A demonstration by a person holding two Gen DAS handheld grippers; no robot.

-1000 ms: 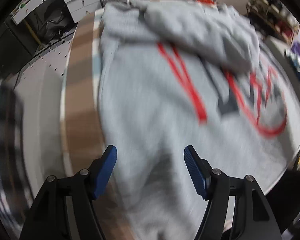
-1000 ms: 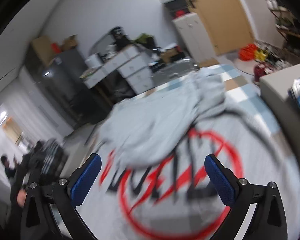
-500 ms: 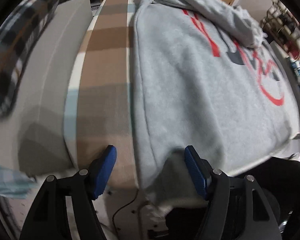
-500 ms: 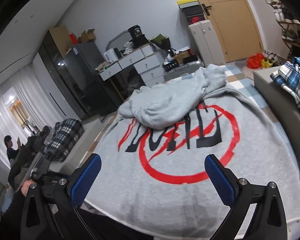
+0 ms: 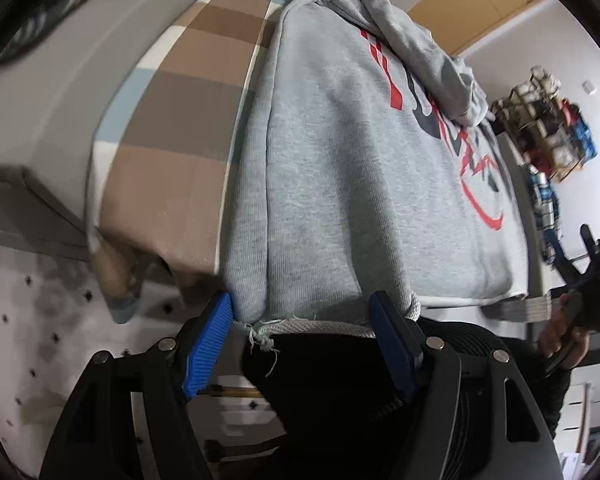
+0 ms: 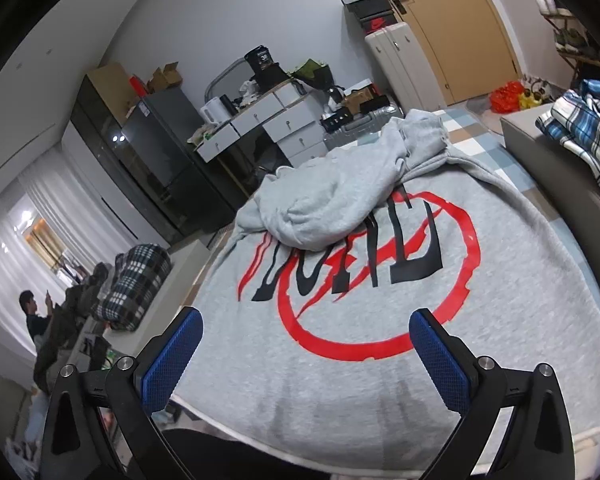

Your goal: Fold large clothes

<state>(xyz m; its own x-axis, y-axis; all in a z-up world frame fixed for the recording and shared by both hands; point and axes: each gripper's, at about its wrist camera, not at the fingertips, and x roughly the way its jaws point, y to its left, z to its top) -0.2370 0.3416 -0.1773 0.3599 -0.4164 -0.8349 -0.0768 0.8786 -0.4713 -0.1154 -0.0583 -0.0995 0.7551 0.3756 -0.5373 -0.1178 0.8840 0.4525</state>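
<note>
A large grey sweatshirt (image 5: 340, 152) with a red and black print lies flat on a checked bed cover (image 5: 188, 120). A sleeve is bunched on top at its far end (image 6: 340, 196). My left gripper (image 5: 304, 344) is open, its blue pads either side of the sweatshirt's near-left hem corner, where a frayed white edge (image 5: 292, 326) hangs over the bed's end. My right gripper (image 6: 300, 356) is open and empty above the sweatshirt's near hem (image 6: 340, 408), with the red ring print just beyond it. The right gripper also shows at the far right of the left wrist view (image 5: 592, 276).
A grey ledge (image 5: 44, 120) runs along the bed's left side, with a perforated white floor (image 5: 32, 340) below. A plaid shirt pile (image 6: 584, 128) sits on a grey ledge at the right. Drawers, a fridge and a suitcase stand beyond the bed. A person sits far left (image 6: 36, 316).
My left gripper has swung down and back from over the sweatshirt body to its near-left hem corner. My right gripper has steadied low over the near hem. Both stayed open.
</note>
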